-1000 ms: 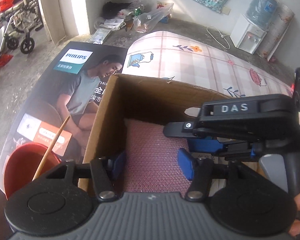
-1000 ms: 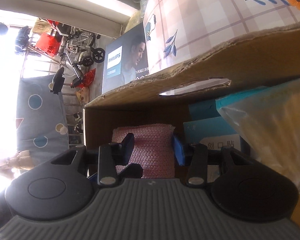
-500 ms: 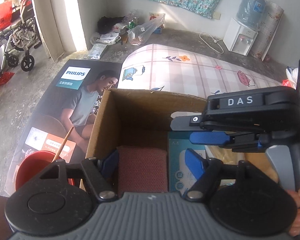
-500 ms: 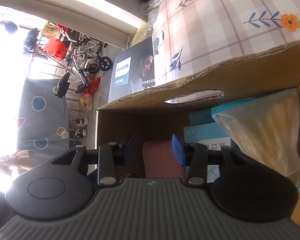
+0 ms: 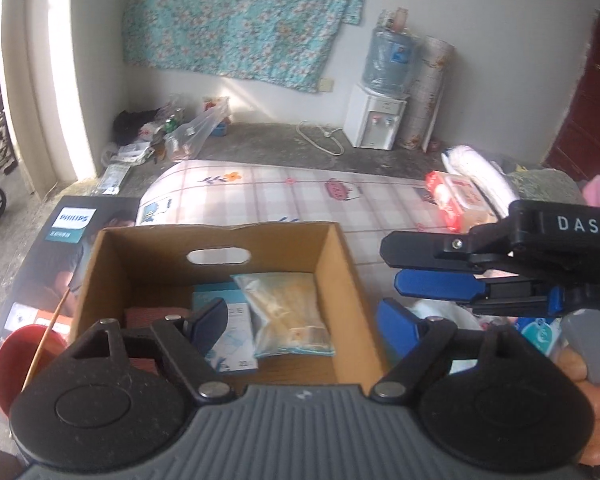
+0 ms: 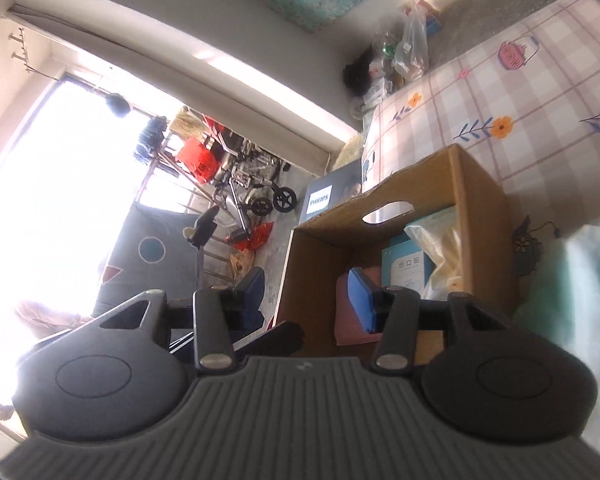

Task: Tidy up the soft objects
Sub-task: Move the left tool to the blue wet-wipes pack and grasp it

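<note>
A brown cardboard box (image 5: 344, 280) stands on the checked mat (image 5: 300, 196). Inside it lie a pink knitted cloth (image 5: 140, 316) at the left, a light blue packet (image 5: 232, 336) and a clear bag of yellowish items (image 5: 288, 316). My left gripper (image 5: 300, 328) is open and empty, raised above the box's near side. My right gripper (image 6: 308, 288) is open and empty, over the box's left wall (image 6: 300, 280); the pink cloth (image 6: 350, 320) shows behind its right finger. The right gripper also shows in the left wrist view (image 5: 440, 268), right of the box.
A red bucket (image 5: 20, 364) with a stick stands left of the box on a Philips poster (image 5: 72, 220). Red packets (image 5: 456, 200) and a white roll (image 5: 480, 172) lie at the mat's far right. A pale green bag (image 6: 572, 300) lies right of the box. A water dispenser (image 5: 380, 120) stands by the wall.
Both grippers have let go of the pink cloth, which now lies in the box, and have lifted up and back. Both sets of jaws have opened wider.
</note>
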`<state>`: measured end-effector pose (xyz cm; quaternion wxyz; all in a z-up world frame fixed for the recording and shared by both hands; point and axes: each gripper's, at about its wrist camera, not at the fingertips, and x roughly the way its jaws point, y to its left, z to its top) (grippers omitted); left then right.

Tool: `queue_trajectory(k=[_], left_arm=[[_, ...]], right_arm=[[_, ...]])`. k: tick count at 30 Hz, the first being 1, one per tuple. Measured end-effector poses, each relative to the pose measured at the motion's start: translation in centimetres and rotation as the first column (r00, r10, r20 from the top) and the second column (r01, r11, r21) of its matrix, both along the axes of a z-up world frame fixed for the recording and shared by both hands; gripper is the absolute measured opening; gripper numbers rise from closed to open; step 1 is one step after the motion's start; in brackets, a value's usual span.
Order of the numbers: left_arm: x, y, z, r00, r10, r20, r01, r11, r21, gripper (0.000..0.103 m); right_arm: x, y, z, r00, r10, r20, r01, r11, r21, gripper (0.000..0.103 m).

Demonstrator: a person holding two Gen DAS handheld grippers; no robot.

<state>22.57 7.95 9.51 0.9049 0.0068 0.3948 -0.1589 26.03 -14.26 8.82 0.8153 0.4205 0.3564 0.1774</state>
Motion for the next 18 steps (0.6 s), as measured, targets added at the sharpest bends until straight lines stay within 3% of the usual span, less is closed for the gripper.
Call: queue_trajectory(k=[5,9,14,18], left_arm=[[-2.2,-7.4,-0.7,0.979,-0.2,0.037,0.198,0.979,0.039,0.086],[-3.4,-13.3,-2.6,0.937,-0.346,0.053,0.34,0.936,0.094,0.086],[-4.8,-20.1,-5.5,0.85,-0.524,0.048,0.514,0.846,0.143,0.086],[-5.1,-25.1,-8.1,0.774,-0.633,0.015,0.619,0.761,0.194,0.087]], right_arm=[[-9.0,-6.2,-0.3,0.979,-0.19,0.077,0.197,0.976,-0.094,0.049],[-14.9,-10.4,-2.1,0.931,-0.35,0.102,0.364,0.91,-0.197,0.05],[-18.4,-15.2,-5.0,0.87,-0.484,0.092,0.485,0.81,-0.33,0.052],[-18.6,-18.7,-7.4,0.841,-0.539,0.031,0.517,0.787,-0.336,0.054]])
